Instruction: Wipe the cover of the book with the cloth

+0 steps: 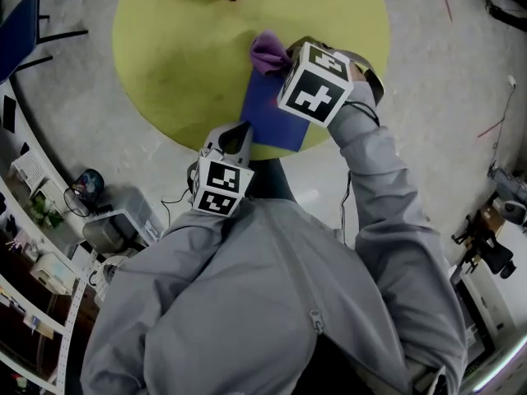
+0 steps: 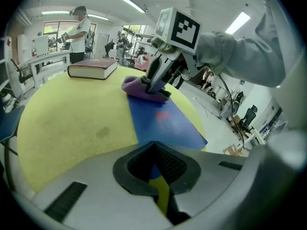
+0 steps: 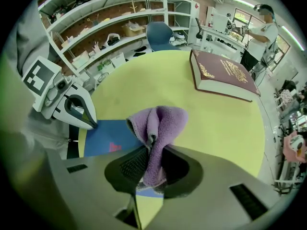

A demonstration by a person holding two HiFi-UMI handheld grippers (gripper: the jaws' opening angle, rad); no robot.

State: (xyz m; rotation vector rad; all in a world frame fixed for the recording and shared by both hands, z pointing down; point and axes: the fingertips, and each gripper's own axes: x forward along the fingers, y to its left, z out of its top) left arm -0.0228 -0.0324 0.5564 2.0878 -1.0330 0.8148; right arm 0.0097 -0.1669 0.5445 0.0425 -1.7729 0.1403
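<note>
Purple cloth [image 3: 158, 126] is clamped between the right gripper's [image 3: 153, 169] jaws, bunched up and sticking out past the tips. It is pressed onto the far end of the blue book [image 1: 268, 118], with part of it spilling over the book's edge towards the table [image 1: 173, 56]. The blue book lies flat at the near rim of the round yellow table, one corner overhanging the rim. The left gripper [image 1: 240, 135] has its jaws together with nothing between them, and its tip sits at the book's near left corner. A maroon book [image 3: 220, 75] lies flat at the far side of the table, well apart from the blue one. The person's grey sleeves run to both grippers.
</note>
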